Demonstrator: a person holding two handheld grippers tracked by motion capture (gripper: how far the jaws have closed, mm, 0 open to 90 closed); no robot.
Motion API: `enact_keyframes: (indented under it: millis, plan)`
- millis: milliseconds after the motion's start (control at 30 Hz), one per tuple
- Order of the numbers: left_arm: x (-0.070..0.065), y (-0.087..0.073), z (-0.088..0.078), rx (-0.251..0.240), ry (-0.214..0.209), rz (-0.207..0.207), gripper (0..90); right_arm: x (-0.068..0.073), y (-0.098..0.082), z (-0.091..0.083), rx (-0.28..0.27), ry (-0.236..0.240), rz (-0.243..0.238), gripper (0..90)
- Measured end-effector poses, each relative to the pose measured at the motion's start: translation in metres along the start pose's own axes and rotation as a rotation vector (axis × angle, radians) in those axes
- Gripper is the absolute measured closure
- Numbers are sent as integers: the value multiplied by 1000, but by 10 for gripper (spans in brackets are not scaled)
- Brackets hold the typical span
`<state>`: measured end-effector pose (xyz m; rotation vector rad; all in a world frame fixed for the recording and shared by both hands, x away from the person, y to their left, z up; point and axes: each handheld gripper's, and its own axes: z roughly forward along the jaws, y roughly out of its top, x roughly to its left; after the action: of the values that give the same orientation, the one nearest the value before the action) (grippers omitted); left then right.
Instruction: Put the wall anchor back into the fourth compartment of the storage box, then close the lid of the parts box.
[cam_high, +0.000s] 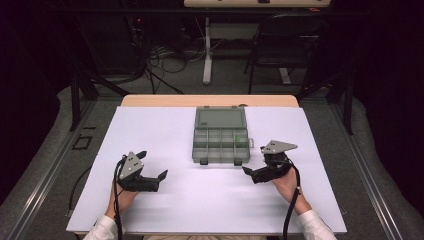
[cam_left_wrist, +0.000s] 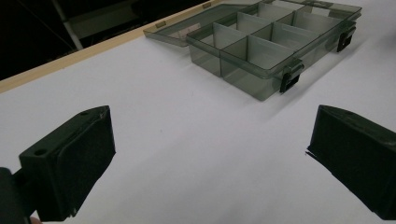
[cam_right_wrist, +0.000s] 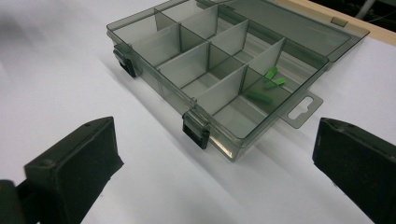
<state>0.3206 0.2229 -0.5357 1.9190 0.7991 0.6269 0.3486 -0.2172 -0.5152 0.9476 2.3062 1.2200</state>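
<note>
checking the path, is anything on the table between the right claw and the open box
Nothing: in the right gripper view only bare white table lies between the open right claw and the box.

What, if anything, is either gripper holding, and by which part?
Nothing is held. The left gripper and right gripper are both open over the white table, apart from the open box.

The person wore white sleeves (cam_high: 102, 229). Each hand carried a black gripper: the left gripper (cam_high: 152, 169) and the right gripper (cam_high: 248, 172) both bore a grey three-cornered plate with small dark screws on top. A black cable (cam_high: 289, 212) trailed from each. The jaws were blocky, matte black, with a small round hole near one corner.
</note>
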Motion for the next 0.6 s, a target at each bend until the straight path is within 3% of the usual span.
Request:
enact_keyframes:
  millis: [600]
  plan:
    - [-4,6,6,3,-8,16,0,-9,0,0,1,-20,7,0]
